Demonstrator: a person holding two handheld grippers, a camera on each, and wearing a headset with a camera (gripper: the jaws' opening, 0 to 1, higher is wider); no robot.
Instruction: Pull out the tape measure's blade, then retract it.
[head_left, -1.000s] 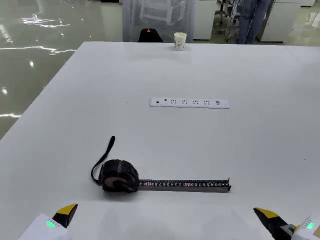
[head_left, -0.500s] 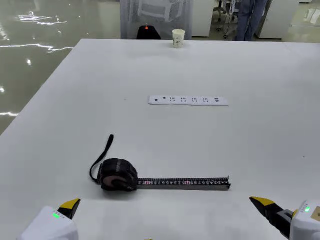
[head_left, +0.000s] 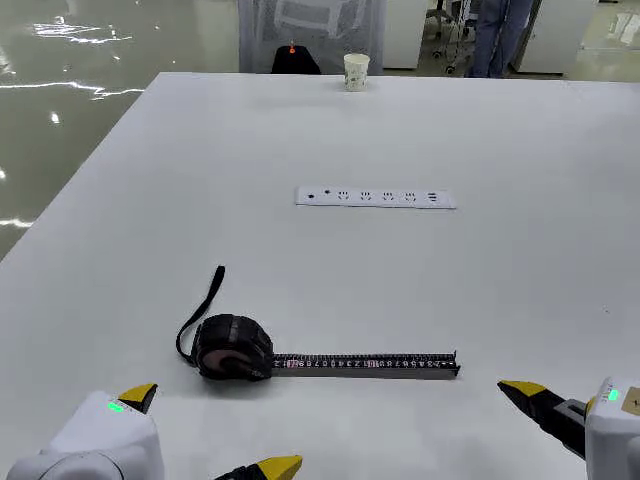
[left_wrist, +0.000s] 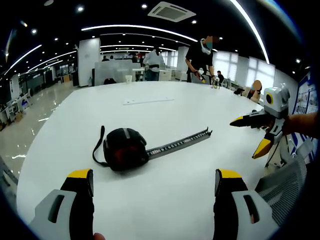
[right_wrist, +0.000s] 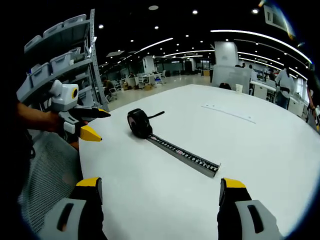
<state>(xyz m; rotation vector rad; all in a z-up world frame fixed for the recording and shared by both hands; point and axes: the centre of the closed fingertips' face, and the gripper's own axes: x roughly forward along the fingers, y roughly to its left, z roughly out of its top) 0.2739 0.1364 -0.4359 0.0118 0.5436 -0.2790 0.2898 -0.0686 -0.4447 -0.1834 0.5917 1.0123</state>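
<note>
The black tape measure (head_left: 233, 348) lies on the white table (head_left: 420, 280), with its blade (head_left: 365, 363) drawn out to the right and flat on the surface. Its black strap (head_left: 203, 303) curls off to the rear left. My left gripper (head_left: 206, 432) hovers open at the near left, short of the case and touching nothing. My right gripper (head_left: 545, 405) hangs open at the near right, just beyond the blade's hooked end. From the left gripper (left_wrist: 152, 182), case (left_wrist: 125, 148) and blade (left_wrist: 182, 143) lie ahead. The right gripper (right_wrist: 161, 187) faces the blade (right_wrist: 185, 152) and case (right_wrist: 140, 122).
A white power strip (head_left: 376, 198) lies mid-table and a paper cup (head_left: 356, 72) stands near the far edge. A chair (head_left: 300, 30) and a standing person (head_left: 500, 30) are beyond the table. The table's left edge drops to a glossy floor (head_left: 50, 120).
The left gripper has risen further into the head view, so both of its yellow tips show. The tape measure and its blade lie as before.
</note>
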